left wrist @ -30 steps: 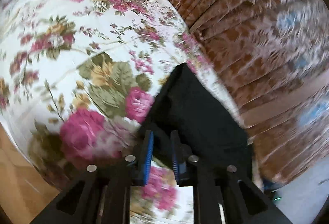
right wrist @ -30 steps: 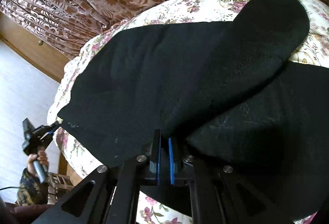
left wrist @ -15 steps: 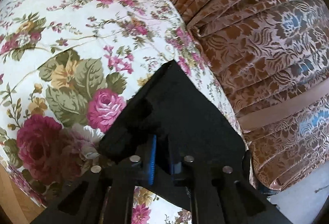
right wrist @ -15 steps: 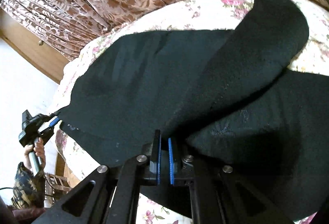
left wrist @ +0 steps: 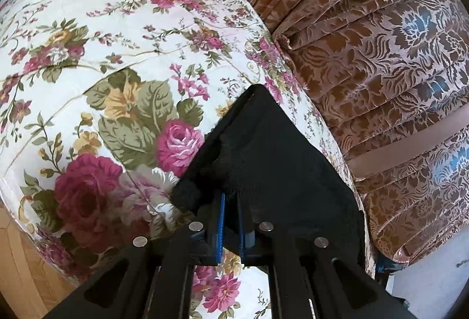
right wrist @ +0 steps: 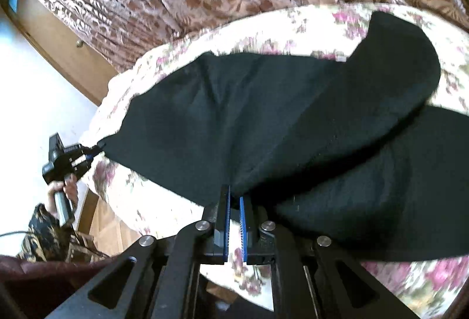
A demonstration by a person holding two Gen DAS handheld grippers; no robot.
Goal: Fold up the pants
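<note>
Behind black pants, left claw tips hidden.

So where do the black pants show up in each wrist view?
Left wrist: black pants lower centre, a corner pinched in the left gripper.
Right wrist: they fill the middle, edge in the right gripper.
Shared landmark: floral bedspread.

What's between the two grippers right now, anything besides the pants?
Only the black pants: in the right wrist view one taut edge runs from the left gripper to the right gripper, above the floral bedspread.
</note>
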